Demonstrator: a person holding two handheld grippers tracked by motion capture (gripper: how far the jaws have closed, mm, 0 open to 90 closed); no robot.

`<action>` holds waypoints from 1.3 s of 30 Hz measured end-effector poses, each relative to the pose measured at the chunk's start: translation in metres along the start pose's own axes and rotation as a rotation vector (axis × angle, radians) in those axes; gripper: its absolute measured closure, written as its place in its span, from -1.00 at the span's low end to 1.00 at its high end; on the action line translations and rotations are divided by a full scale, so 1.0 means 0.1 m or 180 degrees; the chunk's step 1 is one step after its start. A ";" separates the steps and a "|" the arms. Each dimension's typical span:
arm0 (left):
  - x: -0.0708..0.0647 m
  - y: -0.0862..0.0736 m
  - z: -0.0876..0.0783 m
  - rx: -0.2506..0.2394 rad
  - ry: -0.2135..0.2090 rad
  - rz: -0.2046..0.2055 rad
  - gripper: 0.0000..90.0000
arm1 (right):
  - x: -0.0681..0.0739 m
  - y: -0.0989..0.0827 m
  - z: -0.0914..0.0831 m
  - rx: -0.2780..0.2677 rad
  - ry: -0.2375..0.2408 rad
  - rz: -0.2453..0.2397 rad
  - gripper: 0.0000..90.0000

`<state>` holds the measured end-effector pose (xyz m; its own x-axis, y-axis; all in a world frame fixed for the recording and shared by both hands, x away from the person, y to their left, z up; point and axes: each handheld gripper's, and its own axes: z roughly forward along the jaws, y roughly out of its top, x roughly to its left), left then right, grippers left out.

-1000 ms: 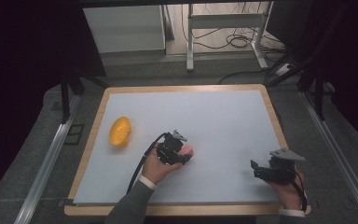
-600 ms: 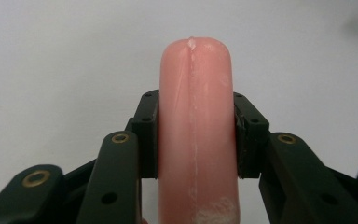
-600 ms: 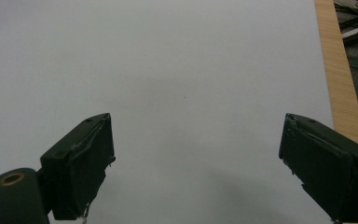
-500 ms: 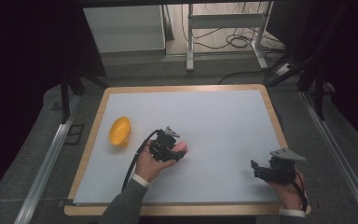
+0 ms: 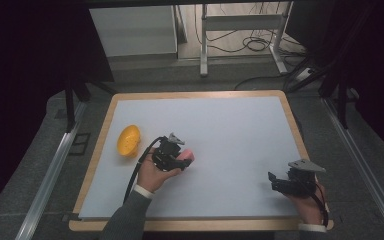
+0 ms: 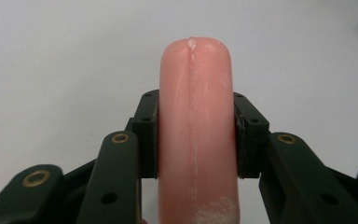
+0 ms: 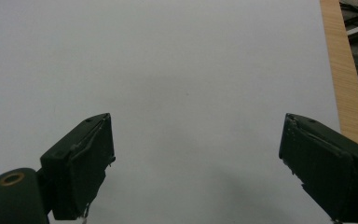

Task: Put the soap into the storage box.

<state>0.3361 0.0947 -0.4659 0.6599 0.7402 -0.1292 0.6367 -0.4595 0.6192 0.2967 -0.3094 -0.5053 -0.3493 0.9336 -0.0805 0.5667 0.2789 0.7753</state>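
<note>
A pink sausage-shaped object (image 6: 196, 130) sits clamped between the black jaws of my left gripper (image 6: 196, 135), its rounded end sticking out past them. From the high view, that gripper (image 5: 177, 161) hovers over the white mat left of centre, the pink object (image 5: 186, 159) showing at its tip. An orange bowl (image 5: 128, 140) lies to its left on the mat. My right gripper (image 5: 276, 181) rests near the mat's front right corner, and in the right gripper view its jaws (image 7: 196, 163) stand wide apart over bare mat.
The white mat (image 5: 230, 130) covers a wood-edged table (image 5: 300, 135). Metal rails run along both sides on the grey floor. A frame with cables (image 5: 240, 40) stands behind the table.
My left gripper, holding the pink object, has shifted left toward the orange bowl. The right gripper has stayed where it was.
</note>
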 end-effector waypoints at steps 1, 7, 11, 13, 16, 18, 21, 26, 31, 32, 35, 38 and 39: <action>0.01 -0.01 -0.01 -0.0018 0.0013 -0.0016 0.34 | 0.00 0.00 0.00 0.0000 0.0000 0.0000 -0.78; 0.09 -0.05 -0.05 -0.0005 0.0049 -0.0042 0.34 | -0.01 0.00 -0.01 -0.0017 -0.0007 0.0008 -0.78; 0.15 -0.08 -0.08 -0.0009 0.0084 -0.0079 0.34 | 0.00 0.00 0.01 0.0005 0.0002 -0.0008 -0.78; 0.18 -0.10 -0.10 -0.0006 0.0094 -0.0091 0.34 | 0.01 0.00 0.01 0.0007 0.0002 -0.0017 -0.78; 0.21 -0.11 -0.12 -0.0009 0.0115 -0.0107 0.34 | 0.01 0.00 0.01 0.0009 0.0002 -0.0013 -0.78; 0.25 -0.12 -0.15 -0.0005 0.0133 -0.0117 0.34 | 0.01 0.00 0.01 0.0005 0.0001 -0.0017 -0.78; 0.29 -0.13 -0.18 -0.0023 0.0149 -0.0139 0.34 | 0.00 0.00 0.01 -0.0001 0.0007 -0.0023 -0.78; 0.34 -0.15 -0.23 -0.0045 0.0152 -0.0177 0.34 | 0.01 0.00 0.01 -0.0002 0.0015 -0.0029 -0.78; 0.40 -0.17 -0.27 -0.0047 0.0167 -0.0207 0.34 | 0.00 -0.01 0.02 0.0002 0.0012 -0.0027 -0.78; 0.41 -0.18 -0.27 -0.0042 0.0172 -0.0208 0.34 | 0.00 -0.01 0.02 0.0002 0.0011 -0.0027 -0.78; 0.44 -0.19 -0.29 -0.0048 0.0179 -0.0224 0.34 | 0.00 -0.01 0.02 0.0007 0.0008 -0.0032 -0.78; 0.47 -0.20 -0.31 -0.0062 0.0193 -0.0238 0.34 | 0.00 -0.01 0.02 0.0009 0.0006 -0.0033 -0.78; 0.48 -0.20 -0.32 -0.0062 0.0199 -0.0250 0.34 | 0.00 -0.01 0.02 0.0011 0.0007 -0.0034 -0.78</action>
<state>0.3420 0.1550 -0.4599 0.5817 0.8030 -0.1298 0.6772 -0.3897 0.6241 0.2976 -0.3087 -0.5073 -0.3569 0.9301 -0.0872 0.5657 0.2895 0.7722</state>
